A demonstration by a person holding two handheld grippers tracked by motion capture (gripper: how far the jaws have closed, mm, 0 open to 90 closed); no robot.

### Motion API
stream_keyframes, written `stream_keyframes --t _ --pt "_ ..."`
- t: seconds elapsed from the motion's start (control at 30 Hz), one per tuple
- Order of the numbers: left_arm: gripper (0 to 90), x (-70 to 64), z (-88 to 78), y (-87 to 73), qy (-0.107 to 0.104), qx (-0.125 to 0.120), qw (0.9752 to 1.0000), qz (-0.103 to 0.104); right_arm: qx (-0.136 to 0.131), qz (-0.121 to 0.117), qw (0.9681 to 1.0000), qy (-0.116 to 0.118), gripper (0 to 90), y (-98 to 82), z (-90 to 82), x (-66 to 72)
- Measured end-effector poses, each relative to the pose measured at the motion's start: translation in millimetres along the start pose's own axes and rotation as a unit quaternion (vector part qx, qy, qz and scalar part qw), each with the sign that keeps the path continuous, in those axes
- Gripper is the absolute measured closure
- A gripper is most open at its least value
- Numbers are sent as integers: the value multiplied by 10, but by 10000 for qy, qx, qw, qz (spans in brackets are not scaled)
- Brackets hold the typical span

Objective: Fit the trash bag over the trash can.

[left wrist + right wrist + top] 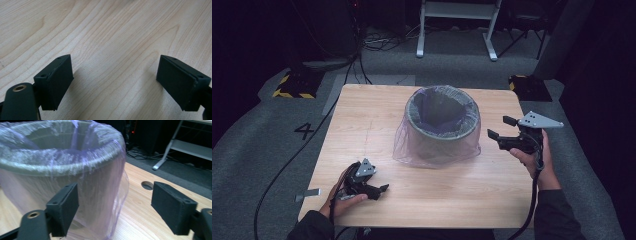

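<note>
A: Left gripper (pixel 379 189) low over the near left part of the wooden table (pixel 362 125), gripped by the left hand (pixel 343 202), jaws spread wide with nothing between, bare wood grain beneath.

B: Right gripper (pixel 501 127) raised at the table's right edge in the right hand (pixel 532 160), aimed left at the bin (pixel 442 131), jaws likewise wide apart and empty, just beside the liner (pixel 110 202) without touching.

A: Grey round bin upright near table centre, lined with a thin purplish plastic bag folded over the rim and draped loosely down to the tabletop. Interior dark; contents not discernible.

B: Legible marking: a "4" (pixel 304 131) on the grey floor left of the table.
</note>
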State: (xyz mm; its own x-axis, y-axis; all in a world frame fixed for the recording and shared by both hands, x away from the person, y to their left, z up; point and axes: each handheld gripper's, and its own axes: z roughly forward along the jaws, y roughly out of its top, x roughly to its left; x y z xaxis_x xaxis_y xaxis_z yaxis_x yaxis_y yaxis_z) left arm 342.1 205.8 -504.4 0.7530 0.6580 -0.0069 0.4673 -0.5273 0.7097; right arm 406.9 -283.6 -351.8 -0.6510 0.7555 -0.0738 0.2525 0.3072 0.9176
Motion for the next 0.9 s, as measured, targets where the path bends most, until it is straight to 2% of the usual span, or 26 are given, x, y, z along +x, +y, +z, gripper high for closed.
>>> stream_keyframes --t 0.27,0.5,0.73,0.83,0.9 --pt "133 0 0 0 -1 2 10000 0 -76 0 9999 88 228 160 27 -1" --pt "133 1 1 0 -6 0 10000 1 68 -28 9997 240 214 368 143 50" --pt "132 2 1 0 -15 -3 10000 4 73 -209 9991 356 212 536 307 117" --pt "132 2 1 0 -16 -3 10000 4 173 -343 9988 288 210 589 400 136" --pt "132 3 1 0 -15 -3 10000 5 172 -336 9987 342 207 621 442 143"
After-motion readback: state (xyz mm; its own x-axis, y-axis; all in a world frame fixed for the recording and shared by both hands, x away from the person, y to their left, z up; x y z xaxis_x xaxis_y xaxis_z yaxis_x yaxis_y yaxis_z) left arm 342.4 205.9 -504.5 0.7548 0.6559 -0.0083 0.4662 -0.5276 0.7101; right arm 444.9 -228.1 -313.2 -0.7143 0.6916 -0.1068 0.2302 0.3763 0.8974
